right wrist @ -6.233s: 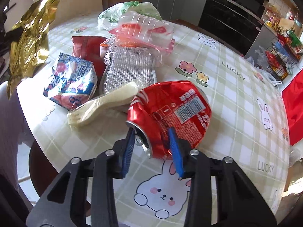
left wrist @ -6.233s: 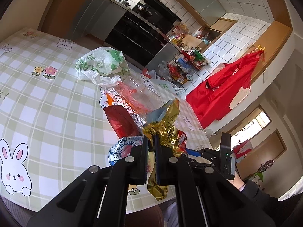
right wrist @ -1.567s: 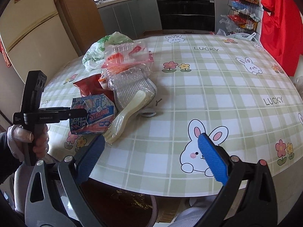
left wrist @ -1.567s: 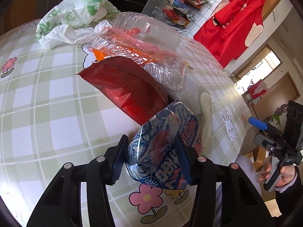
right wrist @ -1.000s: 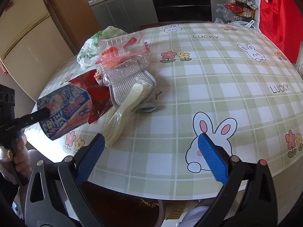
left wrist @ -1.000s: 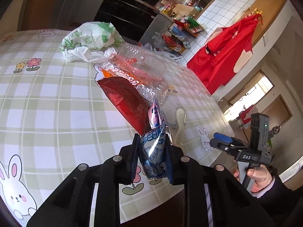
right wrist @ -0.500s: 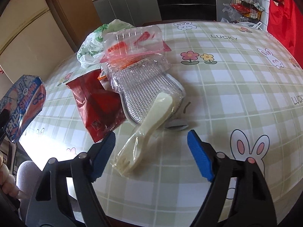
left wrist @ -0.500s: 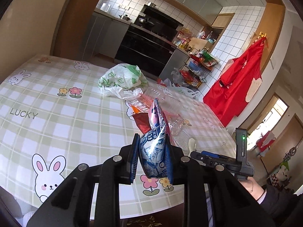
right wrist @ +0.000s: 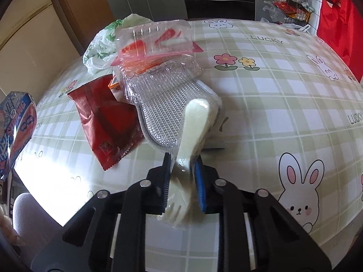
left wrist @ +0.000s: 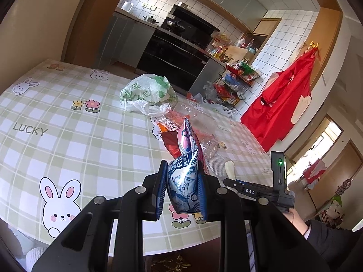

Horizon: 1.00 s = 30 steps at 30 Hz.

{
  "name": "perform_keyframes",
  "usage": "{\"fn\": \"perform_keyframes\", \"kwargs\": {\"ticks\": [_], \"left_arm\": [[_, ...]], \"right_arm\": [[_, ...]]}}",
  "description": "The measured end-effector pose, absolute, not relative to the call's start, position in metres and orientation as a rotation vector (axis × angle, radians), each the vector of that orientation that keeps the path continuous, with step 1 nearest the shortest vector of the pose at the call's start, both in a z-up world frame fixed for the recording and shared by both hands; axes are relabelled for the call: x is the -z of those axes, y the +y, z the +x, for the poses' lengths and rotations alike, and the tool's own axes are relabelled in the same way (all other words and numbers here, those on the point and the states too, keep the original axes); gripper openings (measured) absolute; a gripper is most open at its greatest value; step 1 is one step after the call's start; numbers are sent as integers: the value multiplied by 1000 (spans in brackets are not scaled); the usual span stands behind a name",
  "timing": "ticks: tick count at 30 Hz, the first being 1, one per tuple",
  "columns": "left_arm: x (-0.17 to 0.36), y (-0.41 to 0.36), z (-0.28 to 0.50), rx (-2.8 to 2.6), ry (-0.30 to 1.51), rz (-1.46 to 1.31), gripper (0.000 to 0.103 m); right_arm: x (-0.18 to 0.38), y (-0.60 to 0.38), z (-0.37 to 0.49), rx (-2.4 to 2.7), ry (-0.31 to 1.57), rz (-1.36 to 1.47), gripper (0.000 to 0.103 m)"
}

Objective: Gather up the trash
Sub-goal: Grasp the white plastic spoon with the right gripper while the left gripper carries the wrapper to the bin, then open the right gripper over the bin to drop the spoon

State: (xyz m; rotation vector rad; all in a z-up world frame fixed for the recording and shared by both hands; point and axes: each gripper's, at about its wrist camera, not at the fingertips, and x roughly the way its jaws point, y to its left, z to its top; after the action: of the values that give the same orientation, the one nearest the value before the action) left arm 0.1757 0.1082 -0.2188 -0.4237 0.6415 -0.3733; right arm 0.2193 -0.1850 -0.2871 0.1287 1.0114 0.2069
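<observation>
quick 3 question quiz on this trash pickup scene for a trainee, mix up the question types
1. True or false: the right gripper is shut on the wrapped plastic fork.
2. What does the left gripper hold?
A. red snack bag
B. blue snack wrapper
C. green-and-white plastic bag
3. What lies directly left of the clear plastic trays in the right wrist view?

Key:
1. True
2. B, the blue snack wrapper
3. The red snack bag

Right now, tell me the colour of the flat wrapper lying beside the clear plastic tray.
Glossy red wrapper, with a small square code printed near one corner. The right wrist view shows it best.
</observation>
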Motion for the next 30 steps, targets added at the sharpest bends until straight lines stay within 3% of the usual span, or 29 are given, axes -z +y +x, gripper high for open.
{"fn": "perform_keyframes", "kwargs": {"ticks": [19,30], "left_arm": [[184,96,116,409,605,-407,24],[162,87,75,412,567,-369,24]], "right_arm": [[188,-192,95,-433,800,101,22],[166,-193,36,-498,748,52,22]]}}
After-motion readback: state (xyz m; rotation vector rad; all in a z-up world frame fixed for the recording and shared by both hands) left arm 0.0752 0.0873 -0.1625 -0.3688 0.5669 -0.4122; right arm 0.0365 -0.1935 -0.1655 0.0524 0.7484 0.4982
